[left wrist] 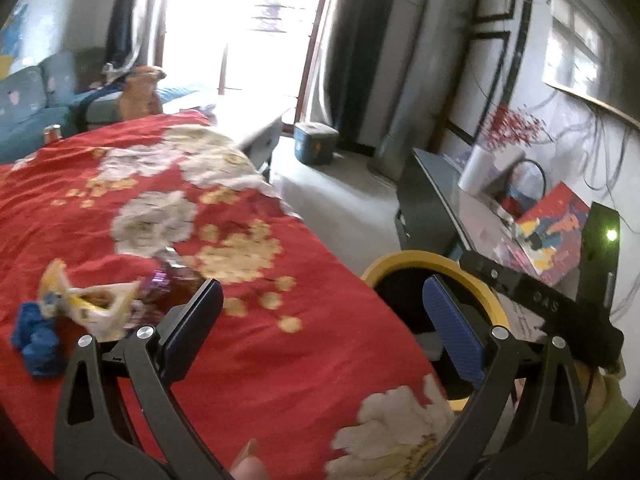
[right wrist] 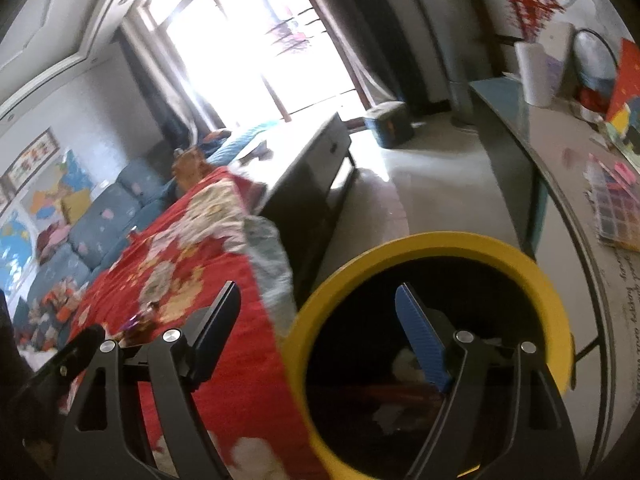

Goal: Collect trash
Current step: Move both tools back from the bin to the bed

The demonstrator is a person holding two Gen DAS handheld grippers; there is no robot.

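Red cloth (left wrist: 248, 360): wrappers (left wrist: 100, 300) left of tongs (left wrist: 324, 320).

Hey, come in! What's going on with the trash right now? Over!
Both grippers open and empty: left, right. Wrappers and a blue crumpled scrap on the red tablecloth. Yellow-rimmed bin beside it, nothing blocking.

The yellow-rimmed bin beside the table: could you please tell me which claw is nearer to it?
Right. The right claw hangs open at the yellow-rimmed bin, one finger over its mouth. The left claw hangs open over the red tablecloth, beside the bin.
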